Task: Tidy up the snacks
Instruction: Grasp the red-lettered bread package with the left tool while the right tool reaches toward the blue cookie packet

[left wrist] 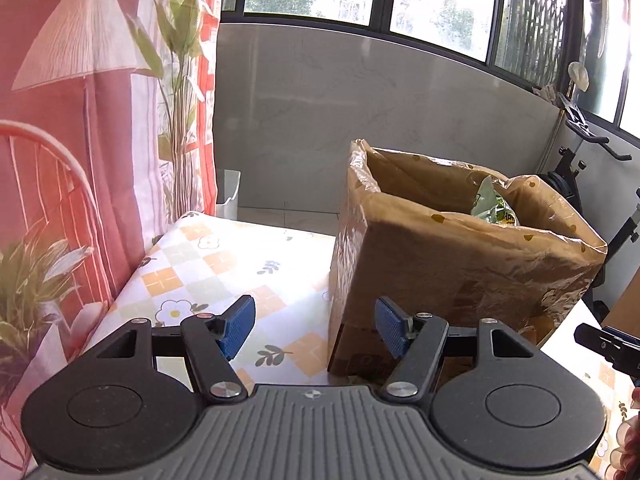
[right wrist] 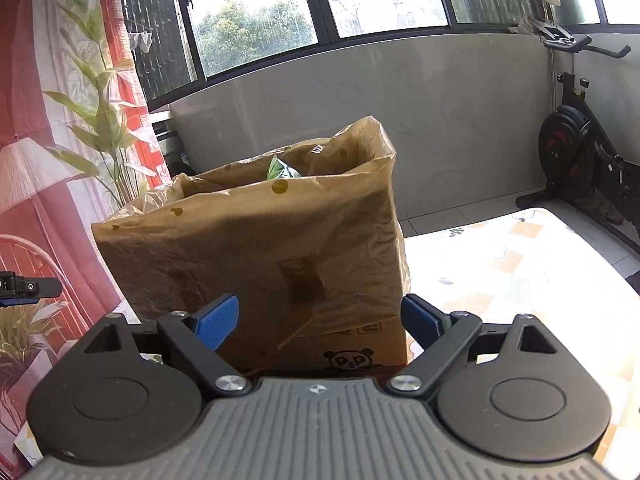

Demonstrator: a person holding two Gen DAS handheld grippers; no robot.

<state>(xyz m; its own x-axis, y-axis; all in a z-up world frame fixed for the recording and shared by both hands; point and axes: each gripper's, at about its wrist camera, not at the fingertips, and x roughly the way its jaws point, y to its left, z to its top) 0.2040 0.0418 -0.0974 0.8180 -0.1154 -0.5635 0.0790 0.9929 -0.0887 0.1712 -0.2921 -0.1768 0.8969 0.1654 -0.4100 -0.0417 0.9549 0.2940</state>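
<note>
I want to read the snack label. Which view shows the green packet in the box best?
The left wrist view: it looks into the lined box, showing the green packet and some print. The right wrist view shows only its tip above the rim.

Left wrist view: camera sits just behind my left gripper (left wrist: 315,328), looking forward and slightly down along its 2 blue pads. It faces the table (left wrist: 224,264) and the window wall, with the lined cardboard box (left wrist: 460,264) close in, right of centre.

Right wrist view: same mounting behind my right gripper (right wrist: 318,326), tilted a little down, facing the same box (right wrist: 256,256) near and almost head-on, table (right wrist: 520,272) to its right.

Shared by the 2 views: box, green packet (left wrist: 494,204) (right wrist: 282,170) inside, exercise bike (left wrist: 576,168) (right wrist: 572,140), curtain (left wrist: 80,120) (right wrist: 48,120). Each view catches the other gripper at its edge.
</note>
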